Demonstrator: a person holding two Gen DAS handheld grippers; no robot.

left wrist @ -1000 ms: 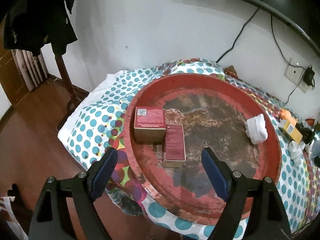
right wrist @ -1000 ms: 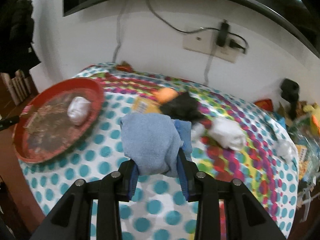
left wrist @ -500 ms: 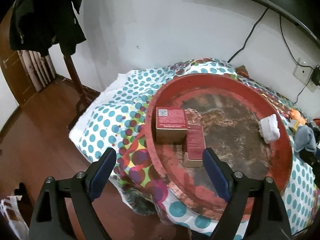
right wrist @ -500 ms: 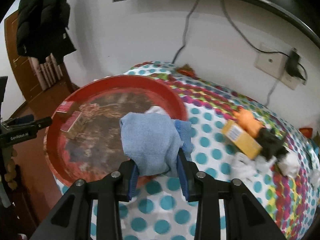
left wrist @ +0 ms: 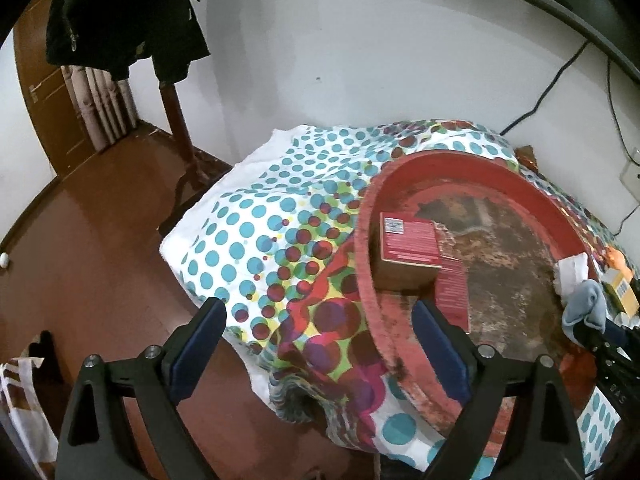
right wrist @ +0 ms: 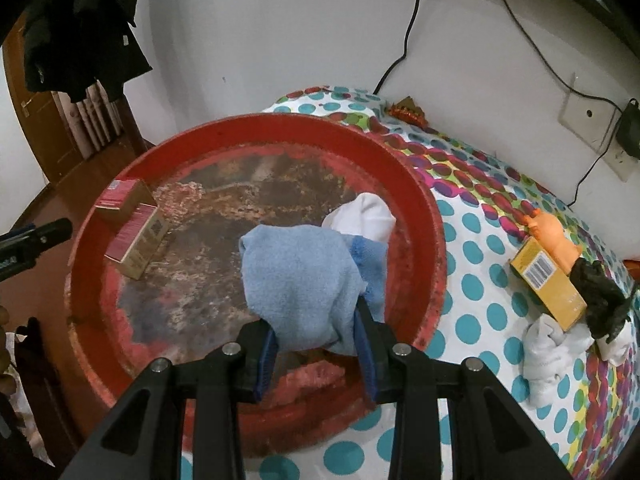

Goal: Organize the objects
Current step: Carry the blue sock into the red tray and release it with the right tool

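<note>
Two views have shifted since a second ago: my right gripper (right wrist: 316,346), which hung over the dotted cloth (right wrist: 472,240) well away from the tray (right wrist: 434,240), now holds the blue sock (right wrist: 300,276) above the tray's near half, and my left gripper (left wrist: 316,344) has slid leftward, so the tray sits off to its right. My right fingers are clamped tight on the soft, fuzzy sock, which bunches up in a rounded lump. My left fingers are spread wide with nothing between them, over the table's corner. The tray is round, red-rimmed, its floor worn and flaky brown. Inside lie two red cardboard boxes (right wrist: 132,228), side by side and touching, and a folded white sock (right wrist: 364,216) just behind the blue one. A yellow box (right wrist: 548,284) rests on the cloth outside.
</note>
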